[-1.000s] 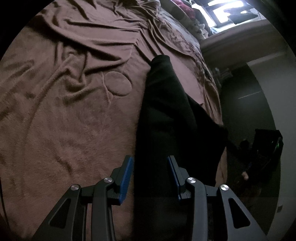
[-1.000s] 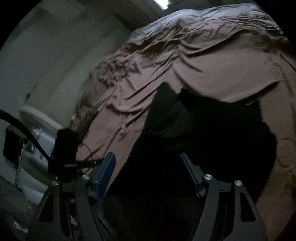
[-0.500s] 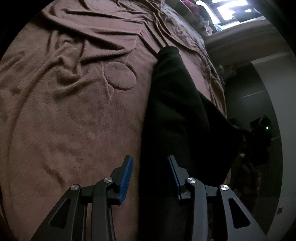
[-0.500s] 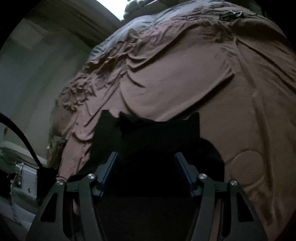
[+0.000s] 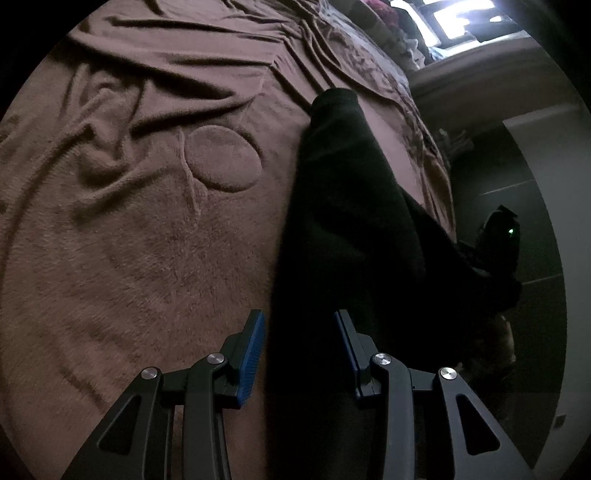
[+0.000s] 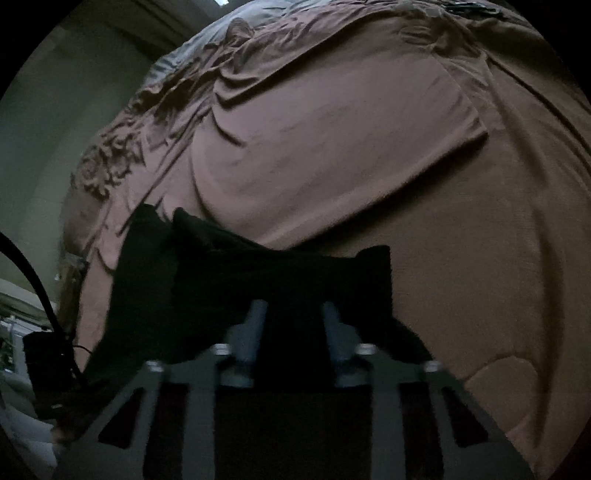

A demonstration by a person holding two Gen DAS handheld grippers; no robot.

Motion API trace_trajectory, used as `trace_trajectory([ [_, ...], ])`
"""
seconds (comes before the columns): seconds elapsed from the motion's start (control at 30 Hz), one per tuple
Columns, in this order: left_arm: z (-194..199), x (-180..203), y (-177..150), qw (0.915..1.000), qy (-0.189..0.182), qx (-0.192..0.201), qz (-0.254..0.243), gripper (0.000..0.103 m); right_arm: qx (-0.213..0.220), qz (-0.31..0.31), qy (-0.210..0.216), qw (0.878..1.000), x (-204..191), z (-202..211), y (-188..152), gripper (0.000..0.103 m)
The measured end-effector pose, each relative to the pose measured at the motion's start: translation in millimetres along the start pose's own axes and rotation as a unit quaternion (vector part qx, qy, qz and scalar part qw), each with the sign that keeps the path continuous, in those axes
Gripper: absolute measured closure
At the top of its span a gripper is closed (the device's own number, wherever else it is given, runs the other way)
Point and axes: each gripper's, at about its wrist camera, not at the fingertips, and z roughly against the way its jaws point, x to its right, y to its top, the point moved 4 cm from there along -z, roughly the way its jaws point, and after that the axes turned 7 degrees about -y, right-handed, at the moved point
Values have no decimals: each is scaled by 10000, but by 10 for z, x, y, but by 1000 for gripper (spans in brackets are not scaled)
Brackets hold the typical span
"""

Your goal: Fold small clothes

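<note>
No brand, label or writing is showing legibly in either view. A black, soft fabric garment [image 5: 343, 221] is lying on a wrinkled brown plush blanket [image 5: 129, 258] that is covering a bed, and every place below is being given relative to that garment. In the left wrist view the garment is stretching as a long dark band away from the camera, with its near end passing between the blue-padded fingers [image 5: 253, 345] of the left gripper [image 5: 300, 332]; those fingers are standing well apart with the cloth lying loosely in the gap, pressing on neither side of it. This view alone is showing a round embossed patch in the blanket [image 5: 221, 158] to the left of the garment, a bright window [image 5: 454, 18] beyond its far end, and a dark device with a small green light [image 5: 511, 232] to its right, past the bed's edge. The right wrist view is showing the garment broadside, with two pointed corners rising at its far edge [image 6: 184, 221], and a smooth brown folded sheet layer [image 6: 332, 147] lying beyond it. The right gripper [image 6: 291, 325] is appearing blurred; its fingers are standing partly apart over the garment's near portion, and whether they are pinching cloth cannot be told. A black cable [image 6: 33, 273] is curving to the garment's left. The garment's folds are too dark to make out.
</note>
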Motion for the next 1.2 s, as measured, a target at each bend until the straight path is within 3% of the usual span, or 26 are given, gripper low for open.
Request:
trace_trajectory([
  [0.13, 5, 6, -18, 10000, 26, 15, -22, 63, 231, -109, 82, 9996, -4, 148, 21, 100],
  [0.43, -64, -3, -32, 10000, 85, 21, -25, 62, 935, -8, -244, 9953, 51, 632, -87, 100],
  [0.67, -90, 2, -39, 10000, 86, 30, -26, 62, 878, -365, -519, 9941, 258, 489, -191, 103],
  [0.97, -94, 2, -25, 9999, 104, 23, -23, 62, 1122, -324, -452, 9921, 217, 595, -109, 103],
  [1.03, -93, 2, -23, 9999, 129, 20, -16, 62, 1011, -334, -568, 9927, 275, 488, -116, 103],
  [1.13, -84, 27, -32, 9999, 166, 2, -17, 62, 493, -598, -754, 9941, 425, 256, -172, 102],
  [1.2, -78, 28, -39, 9999, 158, -16, -13, 62, 554, -658, -788, 9932, 454, 338, -191, 91],
])
